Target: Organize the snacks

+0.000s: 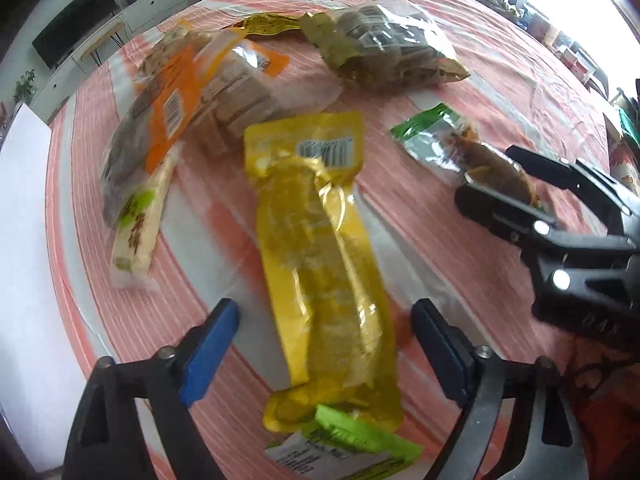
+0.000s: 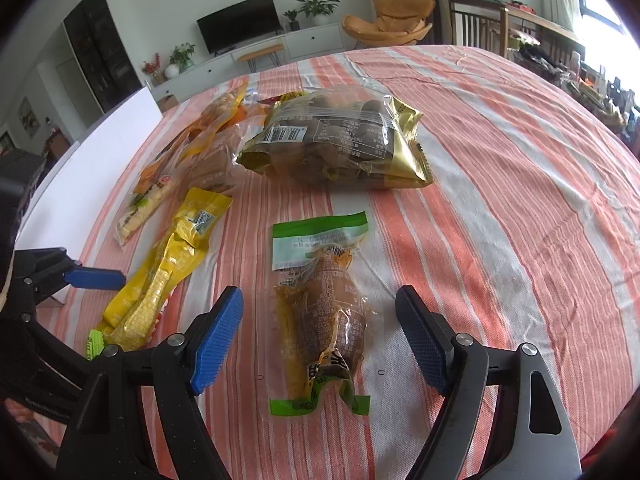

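A long yellow corn pack (image 1: 320,264) lies on the striped cloth, and my open left gripper (image 1: 324,344) straddles its near half with a finger on each side. It also shows in the right wrist view (image 2: 164,276). A green-edged pack with a brown sweet potato (image 2: 320,312) lies between the open fingers of my right gripper (image 2: 318,336). In the left wrist view the right gripper (image 1: 508,184) sits around that pack (image 1: 460,152) at the right.
A gold bag of chestnuts (image 2: 336,140) lies further back. An orange pack of brown cakes (image 1: 200,100) and a small pale corn bar (image 1: 140,224) lie at the left. A white board (image 2: 100,168) borders the table's left edge (image 1: 24,240).
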The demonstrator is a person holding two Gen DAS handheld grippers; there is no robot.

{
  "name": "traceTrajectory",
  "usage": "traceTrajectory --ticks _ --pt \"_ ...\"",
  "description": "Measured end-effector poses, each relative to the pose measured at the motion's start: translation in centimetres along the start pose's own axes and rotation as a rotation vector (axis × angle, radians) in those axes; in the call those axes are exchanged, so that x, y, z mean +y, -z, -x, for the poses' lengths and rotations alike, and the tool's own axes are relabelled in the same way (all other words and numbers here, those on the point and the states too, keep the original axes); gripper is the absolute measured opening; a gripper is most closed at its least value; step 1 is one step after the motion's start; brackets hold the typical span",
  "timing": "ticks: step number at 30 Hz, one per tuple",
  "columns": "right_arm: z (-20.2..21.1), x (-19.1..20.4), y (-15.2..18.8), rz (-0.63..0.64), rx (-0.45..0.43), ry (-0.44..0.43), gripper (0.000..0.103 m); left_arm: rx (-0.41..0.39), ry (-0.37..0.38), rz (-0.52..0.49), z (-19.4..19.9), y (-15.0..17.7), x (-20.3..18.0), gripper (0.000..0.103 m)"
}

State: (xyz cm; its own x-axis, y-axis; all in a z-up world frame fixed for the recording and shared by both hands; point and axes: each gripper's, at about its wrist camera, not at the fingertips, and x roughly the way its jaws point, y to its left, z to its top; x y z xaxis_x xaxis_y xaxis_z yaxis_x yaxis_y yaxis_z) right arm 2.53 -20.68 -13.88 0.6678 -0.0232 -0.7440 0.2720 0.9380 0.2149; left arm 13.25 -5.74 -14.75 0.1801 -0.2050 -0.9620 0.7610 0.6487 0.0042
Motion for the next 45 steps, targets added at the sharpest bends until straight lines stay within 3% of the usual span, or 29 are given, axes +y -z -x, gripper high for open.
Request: traceTrajectory --ticks 3,8,13,15,17,21,25,29,34,38,39,42,45 --pt "0.1 -0.3 0.0 -0.018 -0.003 -0.018 0.081 -0.015 -0.041 0.025 1.1 -0.1 0.4 0.083" --pt "0.2 -0.6 0.0 -0.03 -0.006 -0.032 0.081 -0.105 0.03 0.149 4.8 4.4 1.8 0.085" --pt "-0.1 0.2 0.0 0.003 -0.001 0.004 0.083 -0.134 -0.071 0.34 3.8 7.8 1.3 0.086" --pt "-0.1 0.2 0.0 0.006 0.0 0.005 0.083 -0.123 -0.059 0.434 2.7 9.2 1.5 0.087" --pt "-0.1 0.1 0.0 -0.002 -0.002 -0.006 0.083 -0.14 -0.106 0.425 3.0 10.2 0.8 0.087" --pt "0.1 -0.3 0.0 -0.031 -0.008 -0.03 0.083 -0.137 -0.03 0.424 3.6 11.3 0.8 0.087" --pt "0.0 -0.1 0.0 -0.024 -0.007 -0.017 0.083 -0.161 -0.026 0.492 4.7 12.1 1.7 0.087" --pt "0.0 -0.1 0.0 -0.027 -0.008 -0.019 0.083 -0.128 -0.026 0.548 3.2 10.6 1.4 0.087" --pt "0.1 -0.4 -0.1 -0.035 -0.005 -0.032 0.083 -0.115 -0.041 0.517 3.1 10.5 0.4 0.087" --pt "0.6 -1.9 -0.1 -0.117 -0.01 -0.088 0.083 -0.147 0.116 0.617 4.3 12.6 1.8 0.087" --pt "0.6 -2.2 -0.1 -0.135 -0.012 -0.097 0.082 -0.149 0.116 0.64 4.3 12.8 2.2 0.087" --pt "0.7 -2.8 -0.2 -0.167 -0.021 -0.101 0.082 -0.147 0.021 0.594 3.9 11.8 1.6 0.083" --pt "0.6 -2.6 -0.3 -0.158 -0.021 -0.083 0.082 -0.164 -0.099 0.537 3.2 10.3 0.2 0.071"
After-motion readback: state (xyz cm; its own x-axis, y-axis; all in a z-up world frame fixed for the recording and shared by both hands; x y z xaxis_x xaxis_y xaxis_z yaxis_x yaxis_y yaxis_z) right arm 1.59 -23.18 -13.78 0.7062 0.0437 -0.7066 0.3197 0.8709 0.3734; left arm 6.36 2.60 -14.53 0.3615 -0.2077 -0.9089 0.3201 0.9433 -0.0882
